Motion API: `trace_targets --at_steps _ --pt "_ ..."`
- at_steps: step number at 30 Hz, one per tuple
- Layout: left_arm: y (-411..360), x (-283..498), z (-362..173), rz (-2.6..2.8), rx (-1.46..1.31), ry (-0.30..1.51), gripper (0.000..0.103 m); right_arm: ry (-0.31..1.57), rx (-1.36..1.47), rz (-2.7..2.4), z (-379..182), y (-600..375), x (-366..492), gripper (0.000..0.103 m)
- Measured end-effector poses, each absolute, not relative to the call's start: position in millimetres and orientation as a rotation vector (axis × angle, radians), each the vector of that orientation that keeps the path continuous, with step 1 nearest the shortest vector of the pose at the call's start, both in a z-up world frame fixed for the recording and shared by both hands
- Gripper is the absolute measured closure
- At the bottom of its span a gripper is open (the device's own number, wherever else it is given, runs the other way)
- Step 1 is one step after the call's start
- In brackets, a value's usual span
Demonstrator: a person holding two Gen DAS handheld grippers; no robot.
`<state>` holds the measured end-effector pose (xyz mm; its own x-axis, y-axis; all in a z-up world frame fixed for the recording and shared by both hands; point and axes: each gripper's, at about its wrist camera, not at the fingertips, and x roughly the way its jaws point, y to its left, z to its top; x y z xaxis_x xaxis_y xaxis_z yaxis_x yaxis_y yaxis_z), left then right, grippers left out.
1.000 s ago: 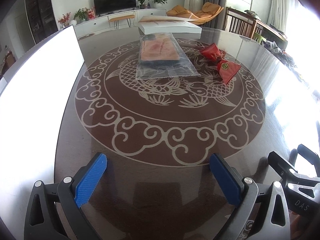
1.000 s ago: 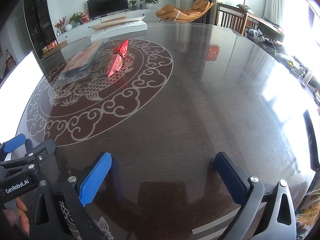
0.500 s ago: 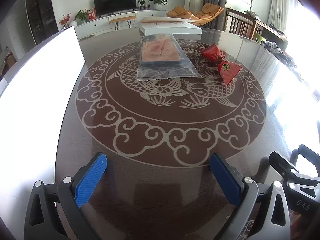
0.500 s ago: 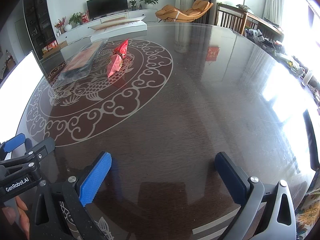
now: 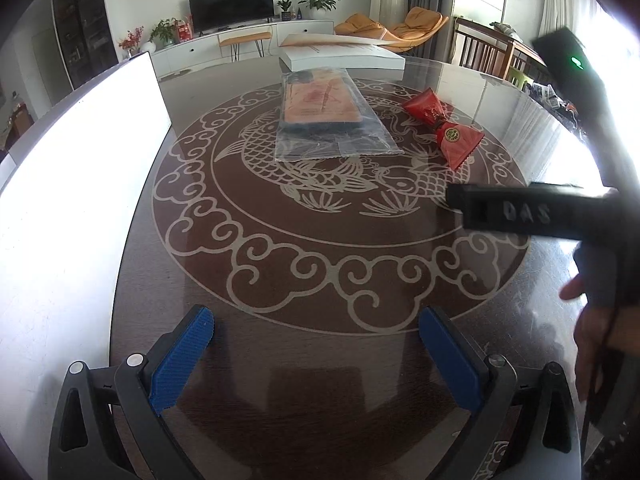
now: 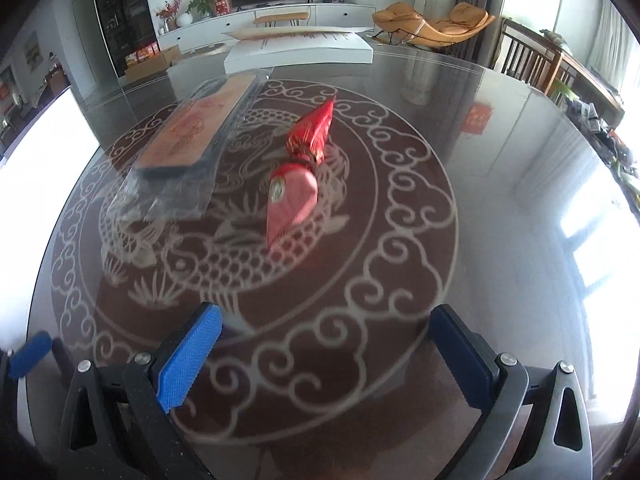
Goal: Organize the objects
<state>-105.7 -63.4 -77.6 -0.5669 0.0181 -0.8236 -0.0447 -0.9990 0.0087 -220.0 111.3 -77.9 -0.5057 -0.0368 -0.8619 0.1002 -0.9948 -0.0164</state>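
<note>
R tongs [image 6: 326,356] moved fwd toward red wrapper [image 6: 298,176]; both gaping.

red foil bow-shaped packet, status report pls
Left gripper open, empty. Right gripper open, empty. Red foil bow-shaped packet lies on table beside clear plastic-bagged flat pack. Nothing between.
</note>
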Motion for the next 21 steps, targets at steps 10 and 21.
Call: trace_targets --at_steps 10,21 --pt "-63.4 -106.0 -77.7 2.749 -1.444 0.044 0.0 0.082 1.539 -2.673 -64.4 111.6 -295.3 0.077" --pt "-63.4 -106.0 -78.0 2.749 -1.444 0.044 0.0 -0.085 1.472 -2.812 -63.9 197.7 -206.1 0.077"
